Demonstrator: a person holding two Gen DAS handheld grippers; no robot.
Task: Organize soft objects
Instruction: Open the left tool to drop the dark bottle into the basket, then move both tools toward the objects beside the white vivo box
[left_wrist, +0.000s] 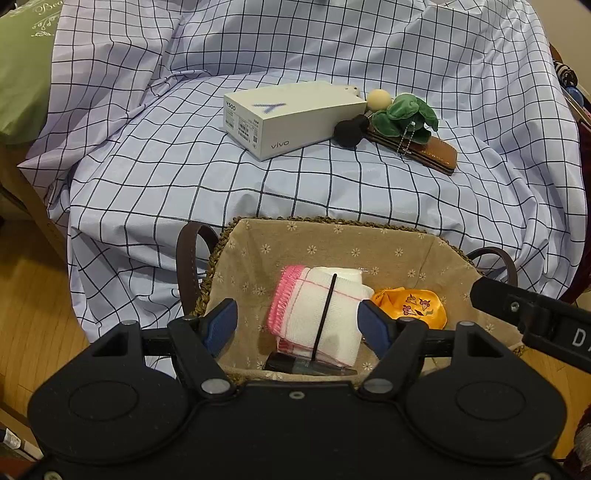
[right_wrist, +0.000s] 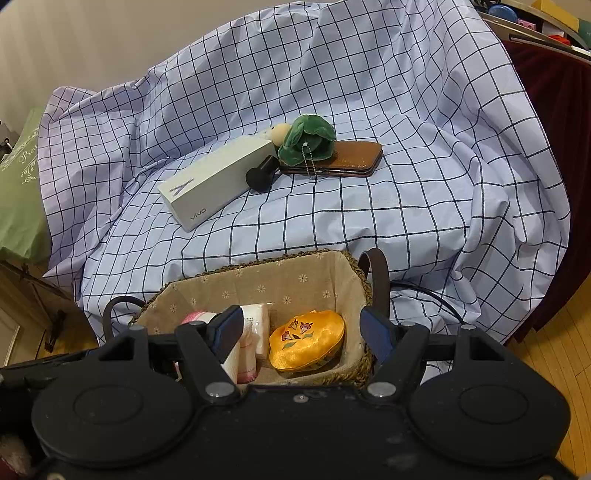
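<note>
A woven basket (left_wrist: 332, 236) (right_wrist: 258, 280) with a beige flowered lining stands in front of a sofa under a checked sheet. In it lie a folded white cloth with pink edges (left_wrist: 325, 314) (right_wrist: 255, 325) and an orange satin pouch (left_wrist: 410, 306) (right_wrist: 306, 343). On the sheet lie a green plush toy (left_wrist: 406, 114) (right_wrist: 306, 140), a cream ball (left_wrist: 378, 99) and a black sponge (left_wrist: 351, 131) (right_wrist: 260, 177). My left gripper (left_wrist: 299, 325) is open and empty over the basket. My right gripper (right_wrist: 301, 332) is open and empty above the pouch.
A white vivo phone box (left_wrist: 288, 118) (right_wrist: 218, 181) and a brown leather wallet (left_wrist: 432, 151) (right_wrist: 354, 158) lie on the sheet by the plush toy. A green cushion (left_wrist: 22, 74) sits at the left. A dark device (left_wrist: 306, 363) lies in the basket's near end. Wooden floor shows on both sides.
</note>
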